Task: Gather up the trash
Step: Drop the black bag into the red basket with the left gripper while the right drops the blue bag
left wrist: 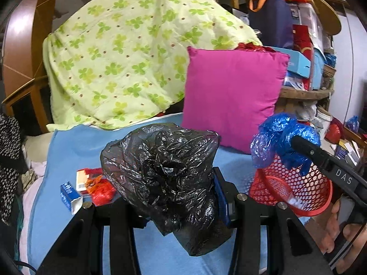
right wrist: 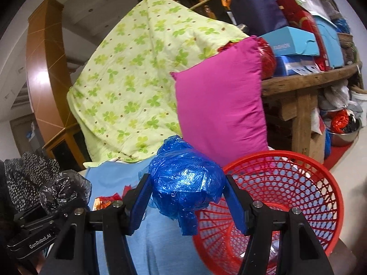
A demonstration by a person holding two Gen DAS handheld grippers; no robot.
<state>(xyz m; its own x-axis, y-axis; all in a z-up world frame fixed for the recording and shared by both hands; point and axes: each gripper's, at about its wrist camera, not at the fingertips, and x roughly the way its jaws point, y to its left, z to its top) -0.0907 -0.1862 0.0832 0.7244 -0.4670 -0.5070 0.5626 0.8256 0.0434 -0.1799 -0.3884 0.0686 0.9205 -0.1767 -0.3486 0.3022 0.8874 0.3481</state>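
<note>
My left gripper (left wrist: 160,197) is shut on a crumpled black plastic bag (left wrist: 165,171) and holds it above the light blue sheet (left wrist: 68,151). My right gripper (right wrist: 187,194) is shut on a crumpled blue plastic bag (right wrist: 185,183), held just left of the red mesh basket (right wrist: 298,183). In the left wrist view the blue bag (left wrist: 282,139) hangs over the basket's (left wrist: 305,190) rim. The black bag also shows in the right wrist view (right wrist: 64,190). Loose trash lies on the sheet: a small blue and white carton (left wrist: 70,197) and red and orange wrappers (left wrist: 98,185).
A magenta pillow (left wrist: 231,96) and a green clover quilt (left wrist: 123,52) stand behind the sheet. A wooden table (right wrist: 309,80) piled with boxes is at the right. A black speckled cloth (left wrist: 9,160) lies at the left.
</note>
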